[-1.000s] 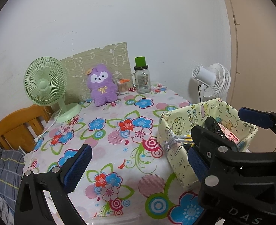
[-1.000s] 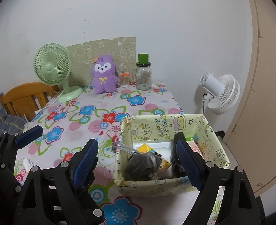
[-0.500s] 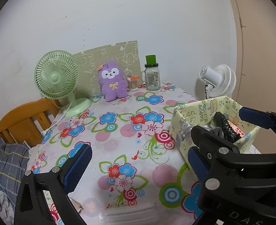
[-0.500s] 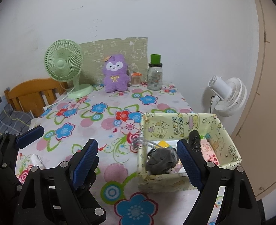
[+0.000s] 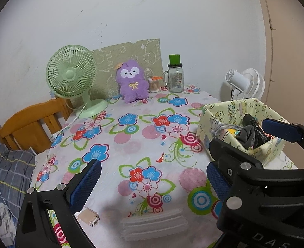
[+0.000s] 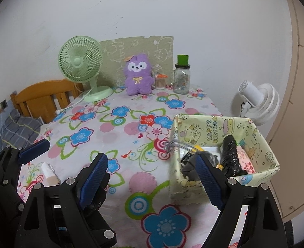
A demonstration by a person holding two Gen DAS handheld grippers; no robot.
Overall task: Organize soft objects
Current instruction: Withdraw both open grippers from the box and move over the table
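A purple plush toy (image 5: 132, 82) (image 6: 139, 75) sits upright at the far end of the flowered table (image 5: 131, 144). A pale yellow cartoon-print box (image 6: 224, 124) (image 5: 220, 113) at the right edge holds a dark grey cloth (image 6: 188, 166), a black bundle (image 6: 230, 155) and a pink item. A small beige roll (image 5: 89, 219) (image 6: 48, 171) and a pale folded stack (image 5: 154, 223) lie at the near edge. My left gripper (image 5: 152, 183) hangs open and empty over the near edge. My right gripper (image 6: 152, 179) is open and empty, its right finger in front of the box.
A green desk fan (image 5: 71, 74), a glass jar with a green lid (image 5: 175, 74) and a small jar of swabs (image 5: 154, 83) stand at the back. A white fan (image 6: 257, 101) is beyond the right edge. A wooden chair (image 5: 32, 124) and plaid bedding (image 5: 11, 171) are to the left.
Both grippers have drawn back toward the table's near edge, so more of the table shows. The beige roll and folded stack have come into view. The jaws stay equally wide.
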